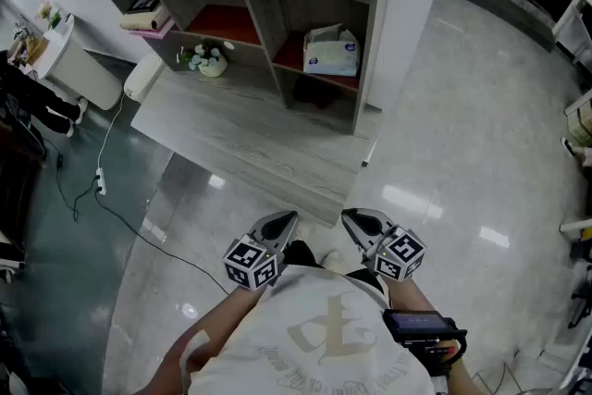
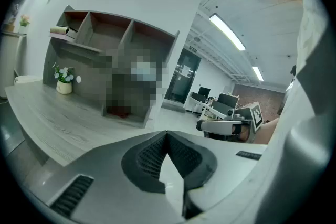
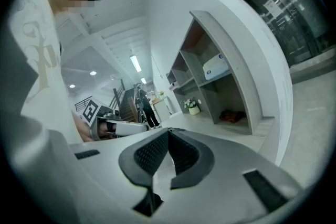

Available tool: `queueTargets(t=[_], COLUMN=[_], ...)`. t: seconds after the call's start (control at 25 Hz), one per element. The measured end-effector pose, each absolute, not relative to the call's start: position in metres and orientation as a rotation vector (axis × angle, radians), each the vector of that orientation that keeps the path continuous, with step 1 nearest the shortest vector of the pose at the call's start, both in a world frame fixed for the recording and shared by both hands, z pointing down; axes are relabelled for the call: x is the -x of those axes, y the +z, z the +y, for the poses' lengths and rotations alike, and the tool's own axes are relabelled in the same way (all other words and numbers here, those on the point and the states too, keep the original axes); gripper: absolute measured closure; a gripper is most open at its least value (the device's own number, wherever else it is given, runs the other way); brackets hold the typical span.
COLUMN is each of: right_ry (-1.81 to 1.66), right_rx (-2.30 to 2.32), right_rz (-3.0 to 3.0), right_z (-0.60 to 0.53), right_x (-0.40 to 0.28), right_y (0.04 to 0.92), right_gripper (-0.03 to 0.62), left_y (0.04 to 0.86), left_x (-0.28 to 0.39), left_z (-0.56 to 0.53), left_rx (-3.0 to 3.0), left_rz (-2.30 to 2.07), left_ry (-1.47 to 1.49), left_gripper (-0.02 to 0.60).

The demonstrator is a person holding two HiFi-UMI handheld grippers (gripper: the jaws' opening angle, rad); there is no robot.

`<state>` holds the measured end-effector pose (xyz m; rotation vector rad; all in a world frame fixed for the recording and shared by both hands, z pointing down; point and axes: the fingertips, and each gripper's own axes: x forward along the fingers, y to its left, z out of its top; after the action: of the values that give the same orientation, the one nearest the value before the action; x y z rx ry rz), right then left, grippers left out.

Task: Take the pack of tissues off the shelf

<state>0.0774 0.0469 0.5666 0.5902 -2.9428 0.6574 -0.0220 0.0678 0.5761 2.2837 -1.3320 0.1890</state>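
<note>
A white and blue pack of tissues (image 1: 331, 51) sits in the upper right compartment of the grey wooden shelf (image 1: 277, 5); the same pack (image 3: 216, 66) also shows small in the right gripper view. Both grippers are held low, close to the person's body, well short of the shelf. My left gripper (image 1: 289, 219) is shut with nothing between its jaws, and my right gripper (image 1: 348, 216) is shut and empty too. In the left gripper view a mosaic patch covers the pack's compartment.
A small pot of white flowers (image 1: 210, 60) stands on the shelf's desk surface (image 1: 240, 139). Books (image 1: 146, 16) lie in the top left compartment. A dark red thing (image 3: 231, 115) lies in the lower right compartment. A cable (image 1: 102, 190) runs across the floor at the left.
</note>
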Motion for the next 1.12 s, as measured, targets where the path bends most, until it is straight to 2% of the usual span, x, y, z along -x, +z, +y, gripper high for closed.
queueTargets(t=[1.12], right_ry=[0.669], right_rx=[-0.695], right_rz=[-2.962], right_z=[0.055], right_x=[-0.107], right_y=[0.558], right_gripper=[0.589], left_y=[0.566], left_x=[0.002], left_z=[0.07], left_rx=[-2.295], left_rz=[-1.34], left_ry=[0.197], left_gripper=[0.575])
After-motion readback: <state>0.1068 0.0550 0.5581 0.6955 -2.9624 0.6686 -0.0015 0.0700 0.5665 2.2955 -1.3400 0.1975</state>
